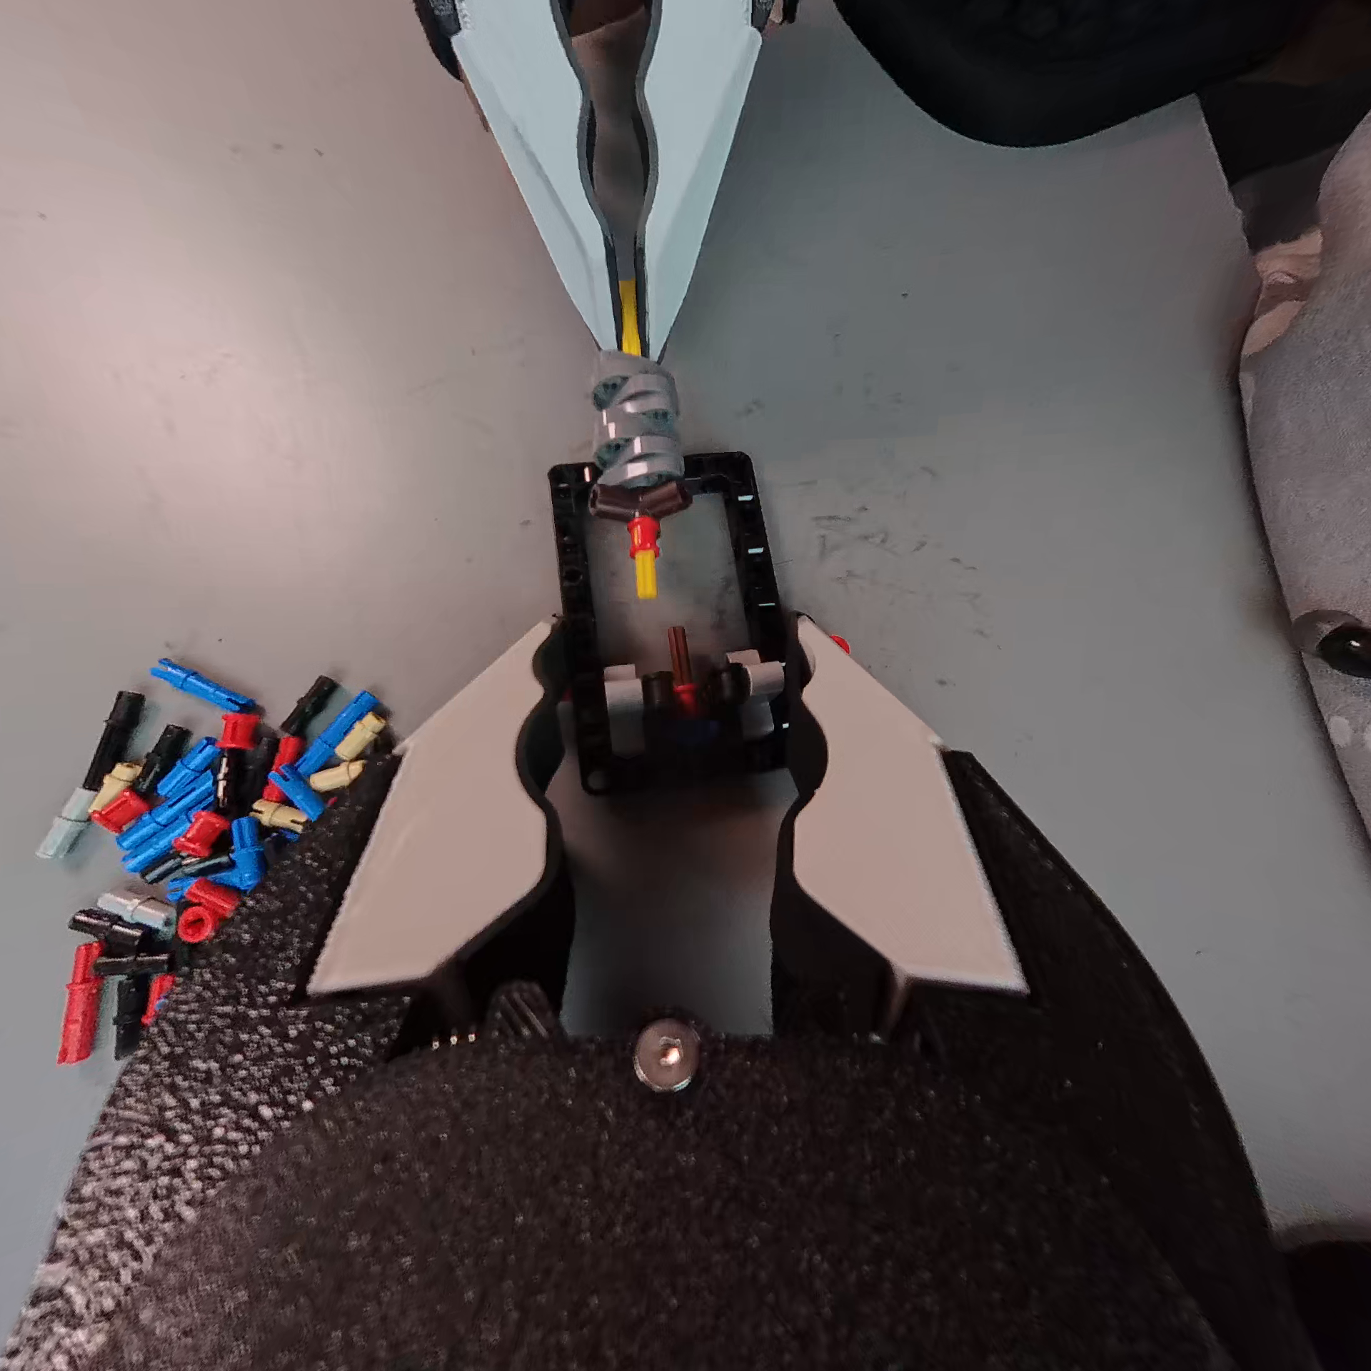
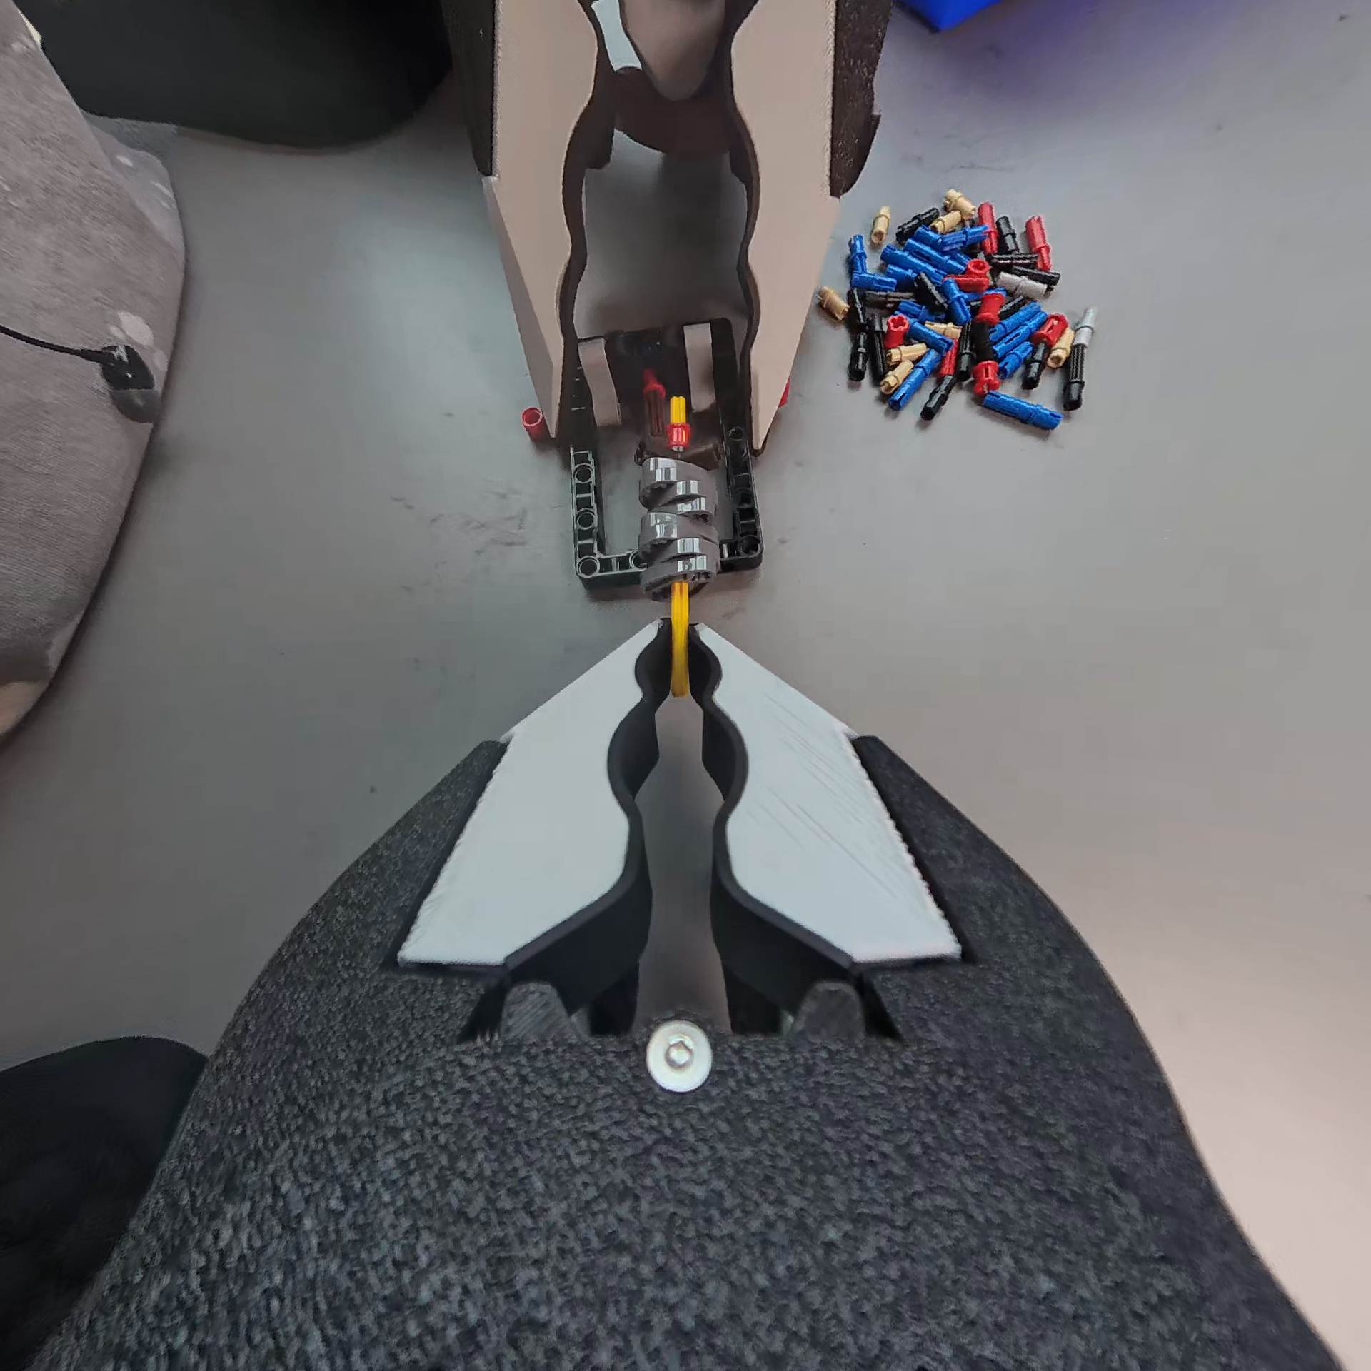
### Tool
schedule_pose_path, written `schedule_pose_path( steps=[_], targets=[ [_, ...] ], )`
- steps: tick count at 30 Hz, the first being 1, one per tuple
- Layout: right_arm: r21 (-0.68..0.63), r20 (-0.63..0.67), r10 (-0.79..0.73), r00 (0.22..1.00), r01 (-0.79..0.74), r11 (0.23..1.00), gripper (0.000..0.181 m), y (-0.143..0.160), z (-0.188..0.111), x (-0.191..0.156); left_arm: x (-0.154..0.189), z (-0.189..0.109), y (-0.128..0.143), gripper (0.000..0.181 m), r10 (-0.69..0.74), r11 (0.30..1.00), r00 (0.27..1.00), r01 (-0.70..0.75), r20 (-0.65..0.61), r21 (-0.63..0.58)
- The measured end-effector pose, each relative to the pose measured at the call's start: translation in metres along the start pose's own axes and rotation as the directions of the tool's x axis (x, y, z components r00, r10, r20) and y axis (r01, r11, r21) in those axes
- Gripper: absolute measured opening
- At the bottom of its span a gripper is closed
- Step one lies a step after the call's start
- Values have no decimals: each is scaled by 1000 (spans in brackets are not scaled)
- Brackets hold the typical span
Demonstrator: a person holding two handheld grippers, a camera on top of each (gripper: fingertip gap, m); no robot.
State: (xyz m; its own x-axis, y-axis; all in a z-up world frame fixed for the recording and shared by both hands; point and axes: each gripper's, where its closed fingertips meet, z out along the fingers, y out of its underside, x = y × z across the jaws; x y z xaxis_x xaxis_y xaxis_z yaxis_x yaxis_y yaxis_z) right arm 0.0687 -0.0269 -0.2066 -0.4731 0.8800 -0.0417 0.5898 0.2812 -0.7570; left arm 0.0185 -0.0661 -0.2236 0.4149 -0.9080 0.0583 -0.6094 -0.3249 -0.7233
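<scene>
Left wrist view: the left gripper straddles the near end of the black frame, fingers pressed to its outer sides, pinning it on the counter. The frame looks light, stiff and slick; its long side beams give the best hold. Loose pins lie left of the frame.

Right wrist view: the right gripper, level and opposite, pinches the thin yellow axle carrying the grey worm gear over the frame's near end.

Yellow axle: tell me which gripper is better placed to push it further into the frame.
Right. The right gripper is shut on the yellow axle, lined up with the black frame. The left gripper straddles the frame's other end, seemingly steadying it, with the pile of pins beside it.
</scene>
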Motion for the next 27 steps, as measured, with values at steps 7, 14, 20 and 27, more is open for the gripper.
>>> schedule_pose_path(
  steps=[7, 14, 20, 27],
  targets=[
    [56, -11, 15, 1000, -14, 998, 3, -6, -13, 4, -3, 2, -2, 59, -19, 1000, 1000, 19, 8, 4],
    [169, -16, 54, 998, -50, 984, 3, -23, -35, 10, 2, 13, -13, 59, 13, 1000, 1000, -14, -12, -10],
    [292, -51, 88, 995, -69, 954, 3, -38, -70, 21, 4, 29, -27, 59, 37, 998, 999, -38, -27, -41],
    [361, -29, 107, 994, -89, 928, 3, -38, -105, 15, -6, 46, -45, 59, 51, 997, 997, -54, -51, -61]
  ],
)
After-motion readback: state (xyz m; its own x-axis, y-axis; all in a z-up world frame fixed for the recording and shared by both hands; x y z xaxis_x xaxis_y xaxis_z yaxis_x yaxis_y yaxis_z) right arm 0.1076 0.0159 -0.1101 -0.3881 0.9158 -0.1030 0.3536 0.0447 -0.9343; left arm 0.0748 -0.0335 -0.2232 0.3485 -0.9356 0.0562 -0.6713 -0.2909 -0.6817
